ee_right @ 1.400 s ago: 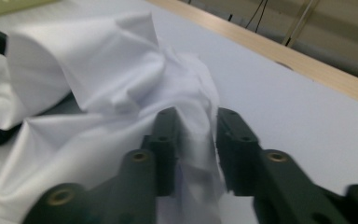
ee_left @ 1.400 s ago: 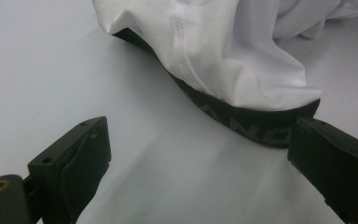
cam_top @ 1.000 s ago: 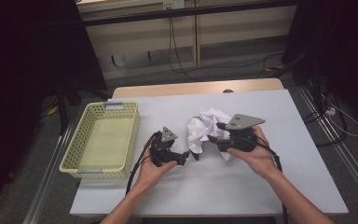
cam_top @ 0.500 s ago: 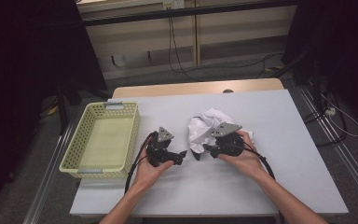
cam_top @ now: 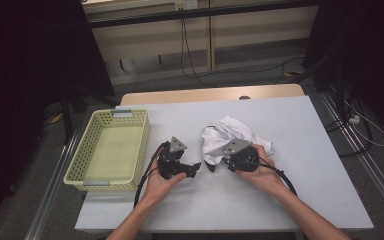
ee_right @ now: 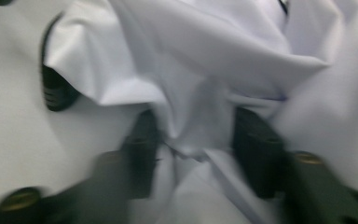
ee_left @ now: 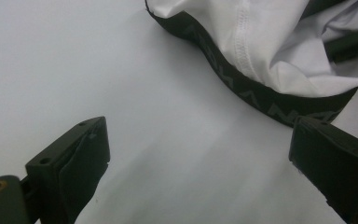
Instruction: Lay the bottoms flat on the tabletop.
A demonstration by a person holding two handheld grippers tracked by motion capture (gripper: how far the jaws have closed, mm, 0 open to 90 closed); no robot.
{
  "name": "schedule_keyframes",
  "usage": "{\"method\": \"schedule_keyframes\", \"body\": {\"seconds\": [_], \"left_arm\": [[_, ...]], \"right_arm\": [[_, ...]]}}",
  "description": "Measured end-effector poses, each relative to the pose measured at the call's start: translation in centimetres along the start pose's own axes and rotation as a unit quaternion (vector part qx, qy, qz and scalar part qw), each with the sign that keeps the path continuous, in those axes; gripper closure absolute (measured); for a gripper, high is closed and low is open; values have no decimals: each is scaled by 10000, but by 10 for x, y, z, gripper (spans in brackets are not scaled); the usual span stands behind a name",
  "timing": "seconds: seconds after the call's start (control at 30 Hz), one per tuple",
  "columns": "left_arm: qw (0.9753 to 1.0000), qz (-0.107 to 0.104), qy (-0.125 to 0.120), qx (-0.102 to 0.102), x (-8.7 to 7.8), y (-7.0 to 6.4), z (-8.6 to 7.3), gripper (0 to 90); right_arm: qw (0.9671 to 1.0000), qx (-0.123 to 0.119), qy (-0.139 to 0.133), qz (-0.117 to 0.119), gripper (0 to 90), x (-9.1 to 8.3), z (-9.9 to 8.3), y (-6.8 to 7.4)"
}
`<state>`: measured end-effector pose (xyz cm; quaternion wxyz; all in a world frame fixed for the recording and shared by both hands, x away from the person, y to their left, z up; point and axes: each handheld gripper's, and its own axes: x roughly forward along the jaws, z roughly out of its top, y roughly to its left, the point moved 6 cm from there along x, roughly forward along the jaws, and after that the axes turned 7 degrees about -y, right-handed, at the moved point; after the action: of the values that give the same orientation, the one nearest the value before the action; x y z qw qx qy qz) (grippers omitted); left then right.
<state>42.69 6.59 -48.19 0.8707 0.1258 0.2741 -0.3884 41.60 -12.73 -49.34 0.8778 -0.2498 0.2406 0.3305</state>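
High view, garment: the crumpled white garment (cam_top: 232, 134) lies on the table (cam_top: 300, 130), well to the right of the yellow basket (cam_top: 111, 150).
High view, right gripper: the right gripper (cam_top: 215, 162) is at the garment's near edge, its tips in the cloth.
High view, left gripper: the left gripper (cam_top: 196, 167) sits just left of the garment, between it and the basket, tips pointing at the dark waistband.
Left gripper view, tool: jaws wide apart with bare table between them; the black waistband (ee_left: 242, 79) curves just beyond the tips, not touched.
Right gripper view, tool: blurred, but a fold of white garment (ee_right: 200, 126) is bunched between the two jaws, which look clamped on it.
Step, my read: one side is pinched, the other is lining up for its own hold.
Next move: the left gripper needs to slide forward over the waistband and close squarely on it, so both ends can lift together.
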Motion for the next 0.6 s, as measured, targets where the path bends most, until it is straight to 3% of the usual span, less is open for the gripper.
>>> {"method": "schedule_keyframes", "body": {"seconds": [0.2,0.37,0.47,0.6], "left_arm": [[9999,-102,-13,44,1,-5,1,64],[9999,-103,-35,41,0,-5,1,64],[9999,-96,-33,46,1,-4,1,60],[9999,-107,-9,74,3,-6,1,60]], "right_arm": [[9989,413,-186,138,879,-8,-1,-5],[9939,809,-736,170,892,-31,21,-15],[9913,840,-1005,94,893,-48,33,-24],[9895,857,-1162,-52,892,-61,37,-35]]}}
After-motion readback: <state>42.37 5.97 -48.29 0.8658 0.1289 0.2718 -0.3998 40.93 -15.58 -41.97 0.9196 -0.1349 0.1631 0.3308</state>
